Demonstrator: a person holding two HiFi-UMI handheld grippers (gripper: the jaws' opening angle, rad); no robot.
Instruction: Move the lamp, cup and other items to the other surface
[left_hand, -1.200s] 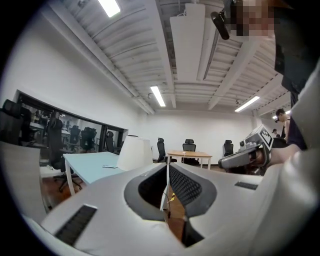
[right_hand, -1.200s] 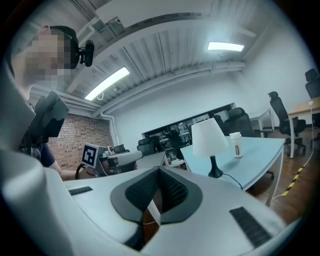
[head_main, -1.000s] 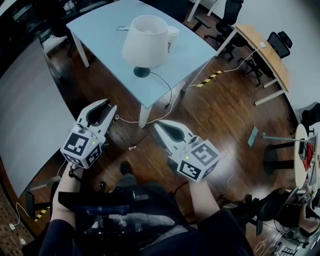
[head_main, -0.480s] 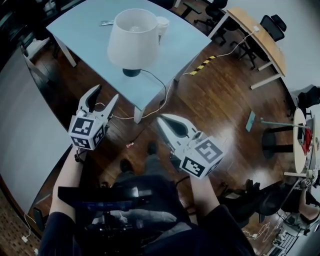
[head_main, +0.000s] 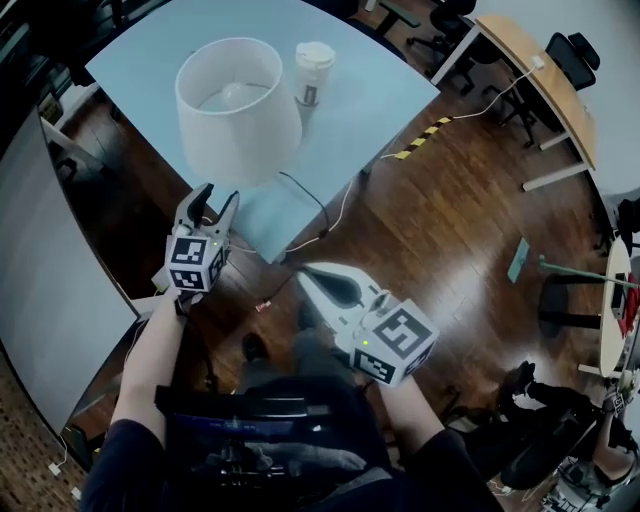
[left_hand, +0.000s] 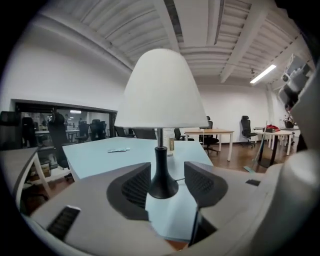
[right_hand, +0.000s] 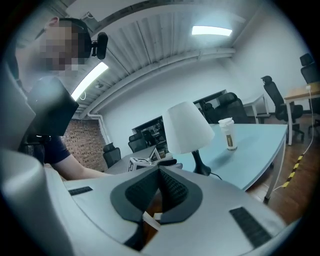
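Just short of the lamp, found left gripper parted, jaws just narrowing slightly, base framed between, ungripped; farther back, right gripper closed, empty.

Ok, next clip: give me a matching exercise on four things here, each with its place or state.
1 lamp
2 cup
3 left gripper
4 right gripper

a jaws together, empty
b on the table, beyond the lamp
c jaws apart, facing the lamp
d white shade, cord trailing off the table

Pairs: 1-d, 2-b, 3-c, 4-a.
The left gripper's jaws have just been closing slightly, nothing between them.
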